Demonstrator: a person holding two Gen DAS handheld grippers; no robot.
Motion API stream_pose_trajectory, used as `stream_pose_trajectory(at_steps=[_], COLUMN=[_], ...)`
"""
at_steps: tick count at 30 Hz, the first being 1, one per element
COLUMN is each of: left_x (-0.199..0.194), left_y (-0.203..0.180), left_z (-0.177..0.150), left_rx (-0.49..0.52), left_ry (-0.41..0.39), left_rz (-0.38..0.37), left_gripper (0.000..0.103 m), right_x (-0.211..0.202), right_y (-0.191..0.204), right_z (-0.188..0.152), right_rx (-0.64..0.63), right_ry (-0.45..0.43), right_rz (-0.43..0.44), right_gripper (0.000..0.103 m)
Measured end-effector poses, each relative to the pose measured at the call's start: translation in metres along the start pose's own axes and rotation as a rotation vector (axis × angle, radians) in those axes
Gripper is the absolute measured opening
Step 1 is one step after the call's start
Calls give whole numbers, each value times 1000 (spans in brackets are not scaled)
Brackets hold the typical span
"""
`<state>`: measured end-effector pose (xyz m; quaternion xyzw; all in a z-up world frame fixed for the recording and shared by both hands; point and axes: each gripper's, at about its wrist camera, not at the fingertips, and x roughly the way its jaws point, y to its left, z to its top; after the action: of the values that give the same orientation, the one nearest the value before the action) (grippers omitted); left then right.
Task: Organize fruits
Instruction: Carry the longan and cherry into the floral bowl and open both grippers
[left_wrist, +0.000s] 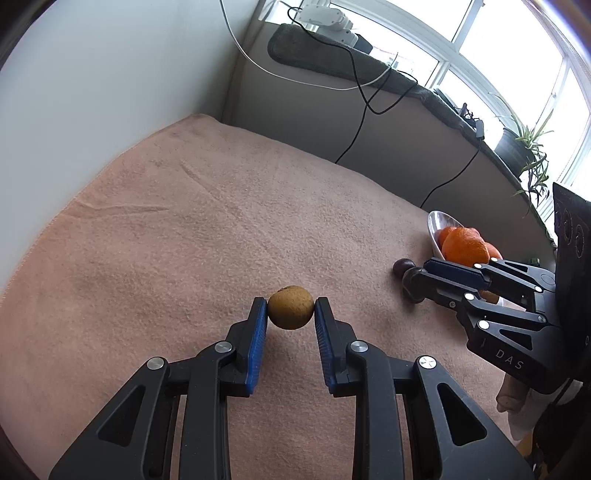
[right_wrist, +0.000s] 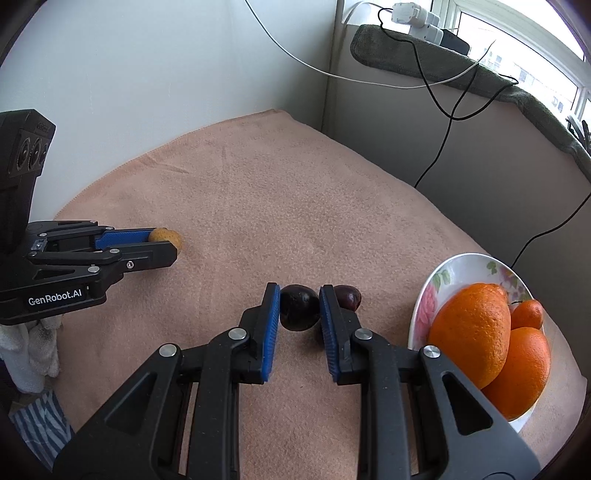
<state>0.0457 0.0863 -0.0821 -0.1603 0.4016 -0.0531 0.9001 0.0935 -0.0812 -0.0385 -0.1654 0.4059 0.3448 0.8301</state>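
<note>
In the left wrist view, the left gripper (left_wrist: 291, 308) reaches forward over a bench covered with a peach-coloured towel (left_wrist: 184, 221), and its two blue-padded fingers (left_wrist: 258, 332) are clamped on a small round brown fruit (left_wrist: 290, 307), one pad touching each side. Toward the right edge, the right gripper (left_wrist: 413, 284) lies low over the towel with a dark plum (left_wrist: 402, 266) just beyond its tip; whether its fingers grip anything cannot be told from here. Behind that gripper stands a white bowl (left_wrist: 439, 221), seen on edge, holding oranges (left_wrist: 463, 247). A potted plant (left_wrist: 524, 147) sits on the window ledge at the far right, and black and white cables hang down the wall. In the right wrist view, the right gripper (right_wrist: 299, 308) points forward and its blue-padded fingers (right_wrist: 271, 332) are closed against a dark purple plum (right_wrist: 298, 307), which sits between them on the towel (right_wrist: 258, 203). A second dark plum (right_wrist: 348, 296) lies just beside the right finger, on its outer side. To the right, a floral bowl (right_wrist: 461, 266) holds two large oranges (right_wrist: 471, 332) and a small one (right_wrist: 528, 314). At the left, well apart, the left gripper (right_wrist: 162, 242) holds the brown fruit (right_wrist: 166, 235) at its tip.
</note>
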Motion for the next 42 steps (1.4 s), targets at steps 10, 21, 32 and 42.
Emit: stream_pose_trajectory(at_steps=[10, 21, 32, 42], left_x=[-11, -13, -6, 11], left_y=[-32, -67, -109, -142], left_z=[9, 14, 21, 30], left_rx=[39, 87, 156, 215], left_ry=[-27, -41, -45, -32], left_rz=[-50, -92, -131, -167], left_gripper=[25, 25, 25, 25], right_x=[-37, -65, -86, -98], right_y=[-16, -50, -84, -127], right_z=[-2, -14, -28, -39], right_rx=[63, 147, 223, 299], right_ry=[-80, -137, -177, -205], right_rz=[-1, -19, -36, -70], right_gripper=[23, 23, 23, 23])
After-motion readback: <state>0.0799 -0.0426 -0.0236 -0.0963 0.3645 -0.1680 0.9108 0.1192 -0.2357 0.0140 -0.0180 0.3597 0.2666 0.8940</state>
